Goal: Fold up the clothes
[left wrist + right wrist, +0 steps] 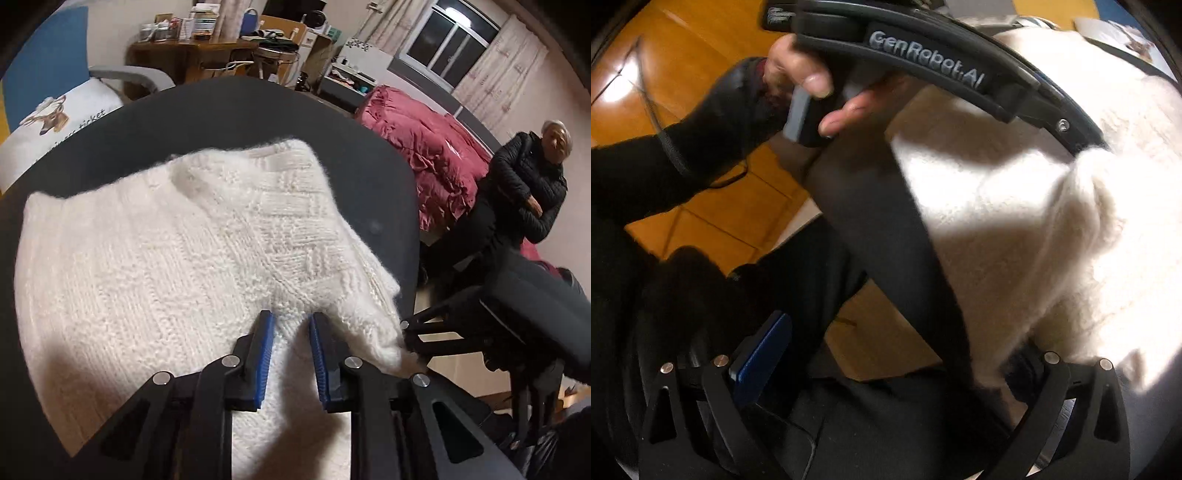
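the dark table (236, 110) fills most of the room's near side, round-edged, and the white knit sweater (177, 240) lies folded on it, covering much of the top and reaching the near right edge. from the right wrist view the same sweater (1052, 229) bulges up bright under the light, its near part hanging over the table's edge (886, 229). beyond the table a pink quilt (417, 147) is heaped on a bed, and a person in a black jacket (524, 188) sits beside it with arms crossed. a wooden desk (192, 51) crowded with jars and boxes stands at the back. the left gripper (291, 319) is low over the sweater, its blue pads slightly apart with a ridge of knit between them, though not pinched tight. the right gripper (897, 354) is spread wide; one blue pad (761, 354) is clear, the other finger is hidden behind the sweater's edge. the left hand (805, 88) grips its tool's handle.
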### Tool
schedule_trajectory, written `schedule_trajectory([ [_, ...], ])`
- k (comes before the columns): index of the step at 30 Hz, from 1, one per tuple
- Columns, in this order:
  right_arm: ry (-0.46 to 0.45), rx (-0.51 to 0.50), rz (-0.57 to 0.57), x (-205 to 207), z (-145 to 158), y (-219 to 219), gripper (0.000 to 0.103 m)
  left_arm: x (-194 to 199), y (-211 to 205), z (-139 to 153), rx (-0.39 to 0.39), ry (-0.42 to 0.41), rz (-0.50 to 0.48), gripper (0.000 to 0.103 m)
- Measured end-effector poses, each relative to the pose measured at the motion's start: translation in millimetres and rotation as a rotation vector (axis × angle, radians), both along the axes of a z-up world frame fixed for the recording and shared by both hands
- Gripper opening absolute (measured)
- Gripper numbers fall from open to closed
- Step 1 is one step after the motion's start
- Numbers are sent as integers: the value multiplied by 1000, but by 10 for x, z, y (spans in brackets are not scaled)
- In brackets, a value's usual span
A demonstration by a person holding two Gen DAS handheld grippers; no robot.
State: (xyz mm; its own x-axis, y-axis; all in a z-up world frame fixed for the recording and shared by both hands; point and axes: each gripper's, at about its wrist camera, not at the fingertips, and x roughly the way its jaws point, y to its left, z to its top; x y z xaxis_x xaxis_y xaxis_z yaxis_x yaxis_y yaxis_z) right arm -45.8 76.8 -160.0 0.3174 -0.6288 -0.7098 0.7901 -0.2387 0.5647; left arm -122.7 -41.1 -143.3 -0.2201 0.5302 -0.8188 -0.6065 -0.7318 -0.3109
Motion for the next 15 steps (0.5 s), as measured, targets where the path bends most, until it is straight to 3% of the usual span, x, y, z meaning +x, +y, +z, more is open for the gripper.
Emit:
schedule_trajectory([
  [2,-31,-40,-15,-13,-27,52,102,28,18,-4,-14,19,4,20],
  [4,-37,-61,-39,-2,-5,92,102,19,-22,8,34,-1,28,20],
  [8,-8,-87,-153,41,145,240,103,50,-266,164,262,-63,63,21],
  [12,58,-149,-286,196,386,473,103,142,-170,247,194,2,26,21],
  [15,179,-107,-424,236,484,487,103,2,-130,283,200,-1,57,21],
])
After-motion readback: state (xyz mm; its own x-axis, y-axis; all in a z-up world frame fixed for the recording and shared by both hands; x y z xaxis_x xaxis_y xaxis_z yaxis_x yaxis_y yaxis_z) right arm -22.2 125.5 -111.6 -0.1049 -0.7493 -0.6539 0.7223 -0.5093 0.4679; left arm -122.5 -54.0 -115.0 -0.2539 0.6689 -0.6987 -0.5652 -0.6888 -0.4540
